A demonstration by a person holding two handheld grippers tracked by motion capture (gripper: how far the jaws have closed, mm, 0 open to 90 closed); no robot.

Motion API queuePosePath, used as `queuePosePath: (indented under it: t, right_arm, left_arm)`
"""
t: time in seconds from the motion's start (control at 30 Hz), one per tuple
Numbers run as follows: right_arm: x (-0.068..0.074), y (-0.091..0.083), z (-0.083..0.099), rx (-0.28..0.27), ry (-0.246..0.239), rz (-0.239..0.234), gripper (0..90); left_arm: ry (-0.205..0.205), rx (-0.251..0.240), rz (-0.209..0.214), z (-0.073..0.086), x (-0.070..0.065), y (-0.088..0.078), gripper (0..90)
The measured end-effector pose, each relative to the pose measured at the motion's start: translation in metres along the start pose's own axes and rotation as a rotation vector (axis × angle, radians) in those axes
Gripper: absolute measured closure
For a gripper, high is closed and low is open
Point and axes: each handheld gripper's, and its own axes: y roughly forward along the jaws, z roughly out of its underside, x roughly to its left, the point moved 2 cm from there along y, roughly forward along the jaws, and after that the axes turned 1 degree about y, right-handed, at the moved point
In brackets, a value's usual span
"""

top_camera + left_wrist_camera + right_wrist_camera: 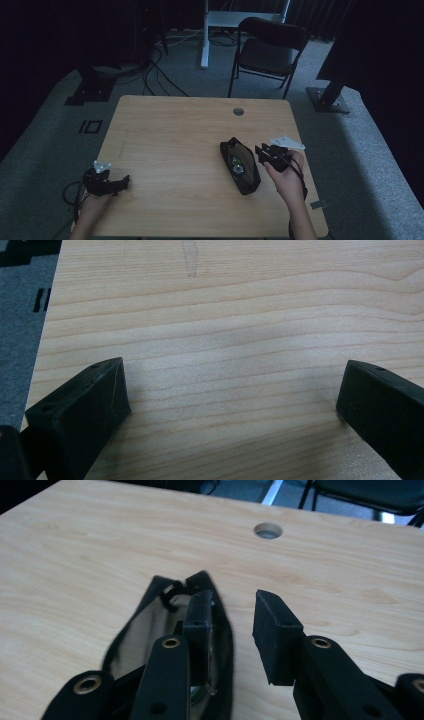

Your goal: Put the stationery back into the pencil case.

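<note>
Hovering both grippers over the table (165, 130), jaws apart.
Right gripper (231, 620) straddling the black pouch (240, 166) rim, maybe touching; left gripper (232, 395) gaping.

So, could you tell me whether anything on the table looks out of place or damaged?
Nothing stands out. The black pouch lies open on the table, and the right hand-held gripper is open beside it, over its edge.
</note>
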Motion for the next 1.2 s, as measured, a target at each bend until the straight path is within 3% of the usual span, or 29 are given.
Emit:
queuePosePath:
  t: [0.3,0.5,0.83,1.1,1.2]
  right_arm:
    - [-0.029,0.007,0.02,-0.032,0.032,0.056,66.5]
    - [-0.048,0.015,0.038,-0.014,0.035,0.096,59.4]
    - [-0.065,0.027,0.068,0.014,0.038,0.087,41.7]
    - [-0.073,0.026,0.084,-0.008,0.095,0.075,29.5]
    - [-0.075,0.025,0.09,-0.006,0.048,0.084,25.4]
  left_arm:
    - [0.0,0.0,0.0,0.0,0.0,0.0,0.5]
    - [0.0,0.0,0.0,0.0,0.0,0.0,0.5]
    - [0.002,0.0,-0.001,0.0,0.0,0.0,0.5]
    - [0.002,0.0,-0.001,0.0,0.0,0.0,0.5]
    - [0.002,0.0,-0.001,0.0,0.0,0.0,0.5]
